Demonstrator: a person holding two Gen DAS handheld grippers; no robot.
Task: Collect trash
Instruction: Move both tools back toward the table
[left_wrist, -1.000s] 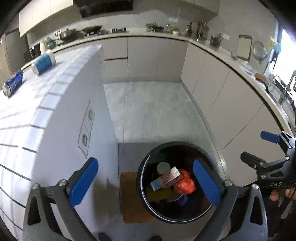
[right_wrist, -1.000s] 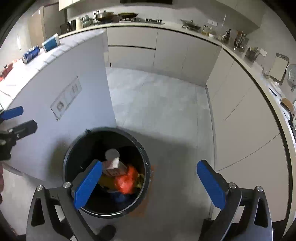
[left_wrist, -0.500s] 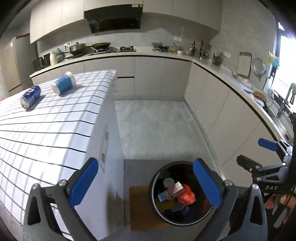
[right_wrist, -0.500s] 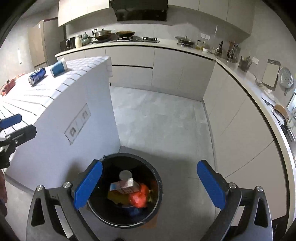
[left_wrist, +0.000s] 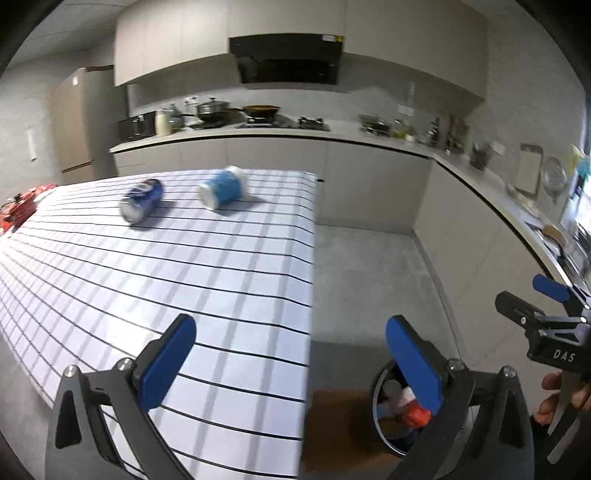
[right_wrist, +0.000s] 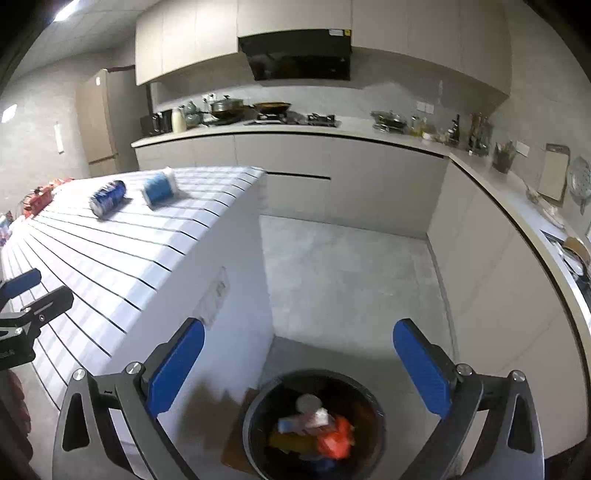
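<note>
Both empty: left claw (left_wrist: 291, 354) and right claw (right_wrist: 299, 365) spread wide. Dented blue soda can (left_wrist: 141, 199) and blue-white paper cup (left_wrist: 222, 192), upper left on white checked desk (left_wrist: 207, 280), lying sideways — probably roll if nudged off-centre, far from black round bin (right_wrist: 314, 424).

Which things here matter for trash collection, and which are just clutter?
Job:
- blue can, on its side on the checked table
- blue cup, on its side beside it
- bin on the floor, trash already inside
- left hand-held gripper, right hand-held gripper, both open

Lying about:
- pots on the stove
- cutting board
- fridge
</note>
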